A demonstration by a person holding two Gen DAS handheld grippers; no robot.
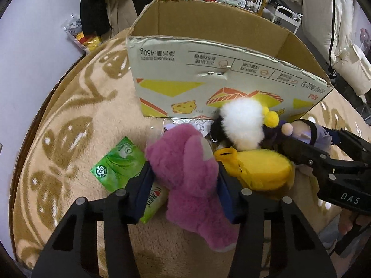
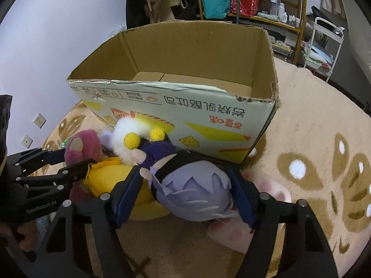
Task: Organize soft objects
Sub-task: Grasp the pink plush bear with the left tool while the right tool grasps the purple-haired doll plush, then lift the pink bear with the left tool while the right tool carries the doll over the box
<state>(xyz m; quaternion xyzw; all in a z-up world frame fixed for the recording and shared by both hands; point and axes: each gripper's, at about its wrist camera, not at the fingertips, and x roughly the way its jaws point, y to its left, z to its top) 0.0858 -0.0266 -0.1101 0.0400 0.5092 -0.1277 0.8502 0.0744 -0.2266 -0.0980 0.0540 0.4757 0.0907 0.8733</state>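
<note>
Black gripper frames fill the foreground, one per hand, each already closed on a toy. Starting from the left: a green packet lies flat on the patterned blanket, just beside the left gripper. Its blue pads squeeze the pink plush from both sides, so that one looks properly caught. Touching the pink one on its right sits a yellow plush, untouched by either tool, with a white fluffy ball just behind it against the box wall.

Further right, the right gripper pinches the purple doll around its pale lilac head, both pads pressed into the fabric. The doll lies on its side, body pointing toward the box, over a pinkish paw-shaped plush on the blanket.

Behind the whole heap stands the open cardboard box, its floor bare as far as I can see.

To my eye this is the pick-up step, with both grasps made and nothing yet lifted. Next, each toy needs raising clear of the near wall, which is fairly tall, then carrying forward and letting go inside. The doll's dangling body may snag on the rim, so it wants extra height.
</note>
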